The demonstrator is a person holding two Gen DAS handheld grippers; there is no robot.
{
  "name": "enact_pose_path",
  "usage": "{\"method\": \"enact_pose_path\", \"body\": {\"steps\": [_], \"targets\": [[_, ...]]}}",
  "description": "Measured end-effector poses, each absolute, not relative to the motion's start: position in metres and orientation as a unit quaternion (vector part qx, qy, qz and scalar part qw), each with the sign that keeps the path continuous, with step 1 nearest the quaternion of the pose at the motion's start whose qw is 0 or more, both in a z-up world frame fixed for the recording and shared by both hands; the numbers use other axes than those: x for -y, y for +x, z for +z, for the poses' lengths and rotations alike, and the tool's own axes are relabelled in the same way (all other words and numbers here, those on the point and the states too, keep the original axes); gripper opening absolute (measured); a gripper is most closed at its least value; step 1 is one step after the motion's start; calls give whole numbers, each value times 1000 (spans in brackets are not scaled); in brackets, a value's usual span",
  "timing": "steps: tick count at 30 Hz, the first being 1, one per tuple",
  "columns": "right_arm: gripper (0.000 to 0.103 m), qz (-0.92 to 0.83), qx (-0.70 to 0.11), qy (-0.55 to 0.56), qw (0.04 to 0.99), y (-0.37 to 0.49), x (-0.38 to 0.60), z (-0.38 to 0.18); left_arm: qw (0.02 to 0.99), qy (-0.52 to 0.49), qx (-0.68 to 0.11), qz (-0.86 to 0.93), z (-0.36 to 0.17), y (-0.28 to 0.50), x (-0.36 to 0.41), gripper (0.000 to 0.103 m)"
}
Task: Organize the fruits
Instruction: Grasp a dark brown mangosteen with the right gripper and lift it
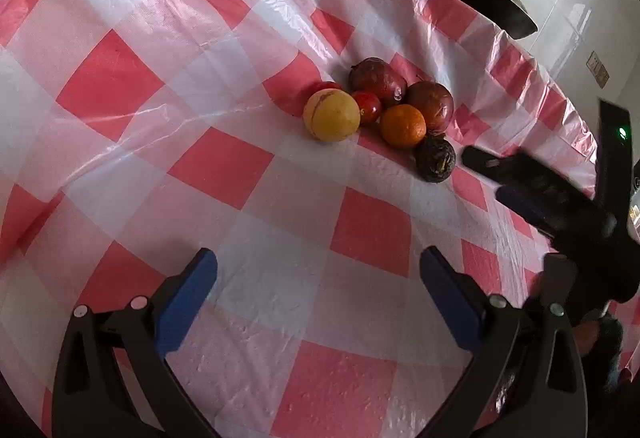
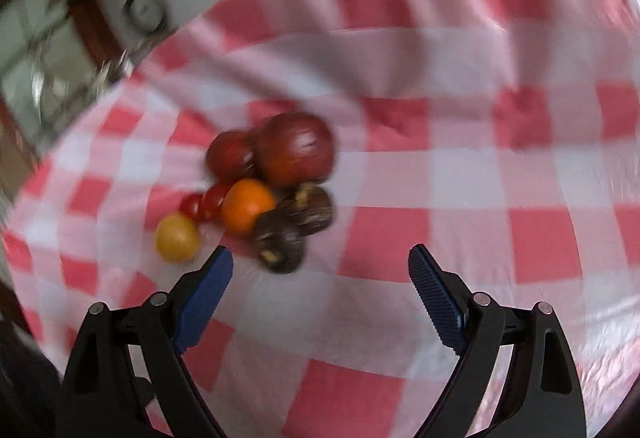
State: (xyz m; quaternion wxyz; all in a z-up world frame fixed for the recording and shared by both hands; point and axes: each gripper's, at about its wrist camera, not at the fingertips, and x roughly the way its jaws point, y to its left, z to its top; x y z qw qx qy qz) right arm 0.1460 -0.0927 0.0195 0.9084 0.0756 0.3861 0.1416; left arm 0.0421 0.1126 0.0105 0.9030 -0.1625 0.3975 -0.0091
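Both wrist views face the fruit pile (image 1: pixel 380 109), seemingly from opposite sides.

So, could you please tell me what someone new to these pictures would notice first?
The red-and-white checked tablecloth fills both views. On it a tight cluster of fruit draws the eye: a yellow fruit at its left edge, an orange beside it, dark red fruits behind, and a blackish fruit nearest the right gripper. Both the right gripper and the left gripper have their blue-padded jaws open and hold nothing.
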Motion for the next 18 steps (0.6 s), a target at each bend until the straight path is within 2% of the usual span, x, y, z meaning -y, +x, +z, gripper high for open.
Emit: {"method": "enact_pose_path", "body": {"steps": [6,8,11,12,18], "targets": [[69,129,-414,32,900,165,60,13,903,-161,-397,-9,11,42,-111,101],[67,116,-422,13,899,172,47,11,903,-162,-397,-8,11,42,-111,101],[50,90,-433,-4,897,176,40,7,903,-164,-397,-7,11,42,-112,101],[39,89,-434,-2,896,175,41,7,903,-164,-397,-7,11,42,-112,101],[39,87,-407,98,904,122,105,17,903,-162,-398,-6,11,42,-111,101]]}}
